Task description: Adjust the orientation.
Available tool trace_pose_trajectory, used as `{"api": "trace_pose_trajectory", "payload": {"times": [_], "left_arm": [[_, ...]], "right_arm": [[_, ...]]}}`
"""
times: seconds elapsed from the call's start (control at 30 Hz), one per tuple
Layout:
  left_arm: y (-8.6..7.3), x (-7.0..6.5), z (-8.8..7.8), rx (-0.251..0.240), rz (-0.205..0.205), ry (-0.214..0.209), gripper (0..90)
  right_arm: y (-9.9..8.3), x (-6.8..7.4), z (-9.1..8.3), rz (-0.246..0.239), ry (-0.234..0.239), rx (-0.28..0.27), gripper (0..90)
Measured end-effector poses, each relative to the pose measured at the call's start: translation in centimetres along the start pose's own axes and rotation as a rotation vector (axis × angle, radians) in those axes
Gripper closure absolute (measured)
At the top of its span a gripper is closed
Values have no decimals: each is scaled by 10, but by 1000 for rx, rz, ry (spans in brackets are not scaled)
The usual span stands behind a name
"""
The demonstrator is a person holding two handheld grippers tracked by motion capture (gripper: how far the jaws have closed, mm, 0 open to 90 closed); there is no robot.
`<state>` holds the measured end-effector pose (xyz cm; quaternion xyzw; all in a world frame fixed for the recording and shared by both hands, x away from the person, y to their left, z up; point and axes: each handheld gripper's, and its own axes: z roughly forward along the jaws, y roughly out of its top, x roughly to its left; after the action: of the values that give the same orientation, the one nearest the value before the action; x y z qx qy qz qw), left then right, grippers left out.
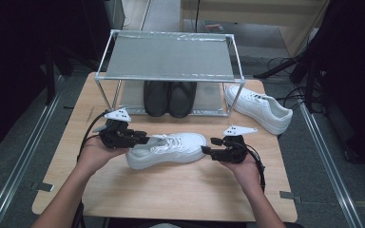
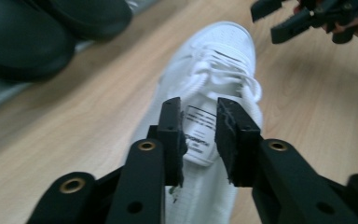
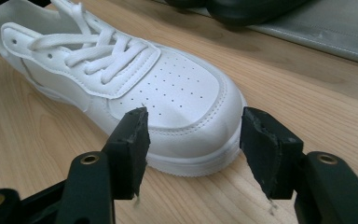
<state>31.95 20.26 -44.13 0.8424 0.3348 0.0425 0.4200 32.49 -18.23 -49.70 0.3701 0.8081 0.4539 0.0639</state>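
Observation:
A white sneaker (image 1: 166, 149) lies on its sole across the middle of the wooden table (image 1: 171, 194), toe to the right. My left gripper (image 1: 141, 138) is at its heel end. In the left gripper view the jaws (image 2: 199, 105) stand a narrow gap apart over the labelled tongue (image 2: 198, 135), which shows face-on between them, not pinched. My right gripper (image 1: 208, 152) is at the toe. In the right gripper view it (image 3: 193, 116) is open, and the toe cap (image 3: 182, 93) sits just ahead of the two pads without touching them.
A metal-framed shelf rack (image 1: 171, 57) stands at the back of the table, with a pair of black shoes (image 1: 169, 97) on its lower level. A second white sneaker (image 1: 259, 108) lies to the right of the rack. Cables trail on the floor at the right.

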Motion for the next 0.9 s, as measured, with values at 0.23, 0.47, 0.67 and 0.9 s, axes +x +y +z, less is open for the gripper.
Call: {"api": "trace_pose_trajectory", "payload": {"times": [0.23, 0.47, 0.67, 0.9], "left_arm": [[-9, 23, -9, -1, -58, 42, 857], [-17, 45, -8, 0, -111, 80, 895], [-22, 57, 2, 23, -147, 85, 896], [-26, 52, 22, 96, -112, 68, 895]], "right_arm": [[1, 5, -1, -5, 9, -6, 504], [3, 12, -2, -17, 27, -19, 670], [2, 20, 10, -12, 69, 23, 742], [2, 24, 22, -36, 43, 52, 837]]}}
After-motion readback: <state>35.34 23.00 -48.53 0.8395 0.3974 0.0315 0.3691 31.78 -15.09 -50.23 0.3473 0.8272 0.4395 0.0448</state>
